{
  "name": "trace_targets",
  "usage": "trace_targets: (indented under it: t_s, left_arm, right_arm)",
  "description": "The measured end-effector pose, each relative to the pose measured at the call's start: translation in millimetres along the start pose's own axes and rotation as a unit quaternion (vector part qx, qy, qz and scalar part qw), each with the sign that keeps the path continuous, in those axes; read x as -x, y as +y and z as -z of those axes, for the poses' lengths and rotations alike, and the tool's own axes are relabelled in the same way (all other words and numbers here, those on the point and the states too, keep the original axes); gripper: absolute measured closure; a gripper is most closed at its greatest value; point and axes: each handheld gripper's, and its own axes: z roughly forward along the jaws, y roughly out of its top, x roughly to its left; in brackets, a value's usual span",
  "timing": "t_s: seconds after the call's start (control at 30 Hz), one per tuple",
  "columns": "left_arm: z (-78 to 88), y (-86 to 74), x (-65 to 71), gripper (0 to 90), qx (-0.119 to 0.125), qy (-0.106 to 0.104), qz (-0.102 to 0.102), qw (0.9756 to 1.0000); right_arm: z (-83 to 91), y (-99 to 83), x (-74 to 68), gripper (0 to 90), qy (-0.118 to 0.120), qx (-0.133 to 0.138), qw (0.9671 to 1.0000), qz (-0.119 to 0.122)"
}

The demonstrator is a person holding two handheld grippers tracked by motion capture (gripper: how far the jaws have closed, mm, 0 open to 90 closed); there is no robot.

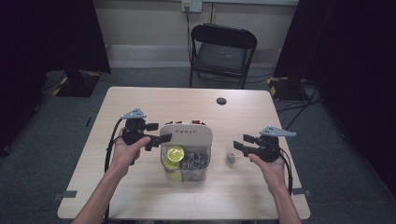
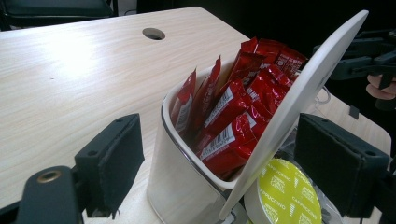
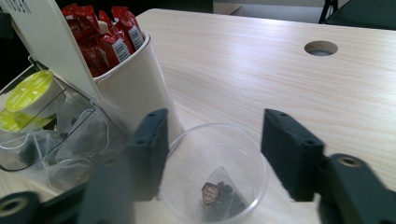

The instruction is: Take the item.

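My right claw [image 3: 212, 154] stands open, its two black pads on either side of the clear plastic cup [image 3: 217, 172] without pressing on it; a tea bag [image 3: 215, 193] lies in the cup's bottom. The cup stands upright on the surface [image 3: 261, 65], just beside the white organiser box [image 3: 133, 88]. The nearest danger, I judge, sits right here: the cup is light and thin-walled, and the inner pad looks very close to its rim. If I draw that claw back at a slant, a pad could catch the rim and tip the cup, spilling the tea bag.

My left claw [image 2: 215, 158] is also open, and holds nothing. The box's raised white lid [image 2: 299, 93] passes between its pads, but I see neither pad clamped on it. The lid leans up at an angle, so I judge a knock from the right-hand pad could drop it shut or push the whole box toward the cup.

Under the lid, a yellow cappuccino capsule [image 2: 287, 196] lies near the front compartment's edge, and I think a careless sweep could flick it out. Past it, red sachets [image 2: 233, 112] stand packed in the rear compartment, some poking above the rim; a nudge to the box might shake one loose.

From the high view, my left hand [image 1: 125, 151] and right hand [image 1: 268, 165] flank the box [image 1: 187, 135], with trailing cables that could snag.
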Motion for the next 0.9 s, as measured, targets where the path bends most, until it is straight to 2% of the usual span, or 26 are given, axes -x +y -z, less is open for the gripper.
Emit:
trace_targets:
  t_s: [0.17,0.3,0.57,0.73,0.9]
  left_arm:
    - [-0.2,-0.1,-0.1,15.5,0.000,0.000,0.001,1.0000]
    - [0.1,0.1,0.0,15.5,-0.001,0.001,0.000,1.0000]
    - [3.1,-0.1,-0.9,15.6,-0.001,0.006,0.000,1.0000]
    - [4.7,0.1,0.3,16.2,-0.001,0.008,0.000,1.0000]
    - [7.3,1.1,1.7,17.8,0.005,0.012,-0.001,0.9999]
  right_arm:
    - [3.8,-3.5,-0.5,34.1,-0.003,-0.007,1.0000,0.002]
    - [9.0,-10.0,-0.7,29.6,-0.006,-0.012,0.9999,-0.007]
    - [16.6,-24.4,-6.7,24.5,-0.009,-0.027,0.9996,-0.001]
    - [17.4,-42.8,-9.4,19.2,-0.019,-0.060,0.9980,0.000]
    - [11.5,-63.4,-3.2,15.9,-0.029,-0.093,0.9953,-0.004]
